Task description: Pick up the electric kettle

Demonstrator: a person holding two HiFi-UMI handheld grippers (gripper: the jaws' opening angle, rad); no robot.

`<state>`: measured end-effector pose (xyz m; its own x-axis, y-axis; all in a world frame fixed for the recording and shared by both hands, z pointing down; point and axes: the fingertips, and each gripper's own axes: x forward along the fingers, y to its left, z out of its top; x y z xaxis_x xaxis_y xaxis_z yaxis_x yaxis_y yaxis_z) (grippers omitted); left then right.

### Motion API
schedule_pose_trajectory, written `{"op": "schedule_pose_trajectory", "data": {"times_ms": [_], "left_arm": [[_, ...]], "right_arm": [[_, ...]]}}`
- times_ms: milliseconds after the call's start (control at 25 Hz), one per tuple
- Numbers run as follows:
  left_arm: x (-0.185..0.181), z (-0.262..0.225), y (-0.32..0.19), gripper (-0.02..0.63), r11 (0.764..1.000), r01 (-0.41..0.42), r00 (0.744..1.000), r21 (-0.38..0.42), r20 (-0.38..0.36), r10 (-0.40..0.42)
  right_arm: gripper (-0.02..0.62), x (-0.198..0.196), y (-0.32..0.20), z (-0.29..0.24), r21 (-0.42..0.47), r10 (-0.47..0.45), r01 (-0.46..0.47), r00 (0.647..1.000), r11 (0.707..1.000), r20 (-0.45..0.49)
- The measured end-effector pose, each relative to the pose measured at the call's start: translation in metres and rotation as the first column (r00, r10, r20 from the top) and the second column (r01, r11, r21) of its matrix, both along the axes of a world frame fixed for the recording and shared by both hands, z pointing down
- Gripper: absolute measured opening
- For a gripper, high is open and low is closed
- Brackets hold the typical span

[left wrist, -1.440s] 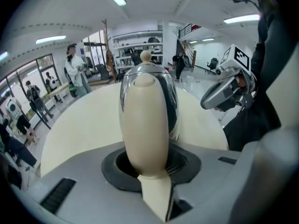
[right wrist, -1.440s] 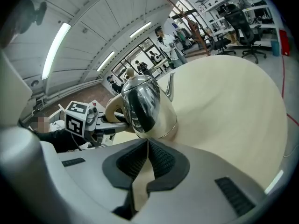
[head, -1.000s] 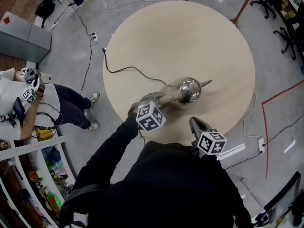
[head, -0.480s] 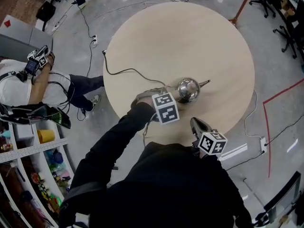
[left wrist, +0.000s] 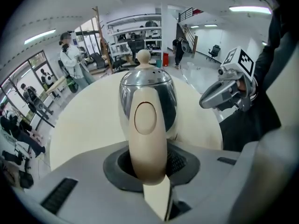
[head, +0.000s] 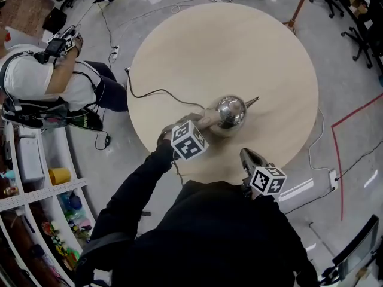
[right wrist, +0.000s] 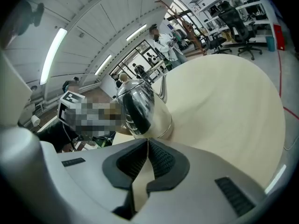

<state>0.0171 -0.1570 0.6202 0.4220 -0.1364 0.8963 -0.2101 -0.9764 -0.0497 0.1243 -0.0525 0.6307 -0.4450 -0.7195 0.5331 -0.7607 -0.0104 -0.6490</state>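
Left gripper (left wrist: 147, 158): jaws just been closing, now clamped across the cream plastic handle (left wrist: 147, 134) of the polished steel electric kettle (head: 231, 110). Kettle body straight ahead, upright. Right gripper (right wrist: 145, 143): jaws together, empty, farther off.

A big round table (head: 239, 46) of light wood stands on a shiny grey floor (head: 347, 70). A thin black cord (head: 157, 91) snakes over the table from its left edge. A person in a white shirt (head: 33, 79) is on the left, near the table. Lower down are shelves (head: 36, 187) with a yellow tub (head: 59, 175). A red line (head: 339, 154) runs over the floor on the right, near a white plug strip (head: 332, 179).
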Motion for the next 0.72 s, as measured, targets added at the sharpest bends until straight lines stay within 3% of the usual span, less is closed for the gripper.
{"op": "schedule_pose_trajectory", "data": {"times_ms": [200, 360, 440, 520, 720], "left_arm": [[-0.006, 0.0, 0.012, 0.095, 0.999, 0.019, 0.998, 0.031, -0.055, -0.018], [-0.003, -0.001, 0.014, 0.095, 0.999, 0.011, 0.998, 0.046, -0.059, -0.008], [-0.002, -0.002, 0.014, 0.095, 0.999, 0.006, 0.998, 0.052, -0.064, -0.003], [-0.004, -0.003, 0.015, 0.095, 0.999, 0.011, 0.997, 0.051, -0.079, -0.007], [-0.017, -0.001, 0.014, 0.095, 0.998, 0.061, 0.99, 0.03, -0.133, -0.056]], "right_arm": [[0.018, 0.023, -0.038, -0.009, 0.104, 0.007, -0.001, 0.998, 0.995, -0.063], [0.024, 0.069, -0.099, -0.019, 0.167, 0.133, -0.135, 0.991, 0.977, 0.024], [0.104, 0.08, -0.125, -0.017, 0.165, 0.16, -0.164, 0.986, 0.973, 0.042], [0.15, 0.078, -0.143, -0.014, 0.162, 0.15, -0.154, 0.988, 0.975, 0.037], [0.141, 0.052, -0.171, -0.013, 0.182, 0.075, -0.079, 0.997, 0.98, 0.025]]}}
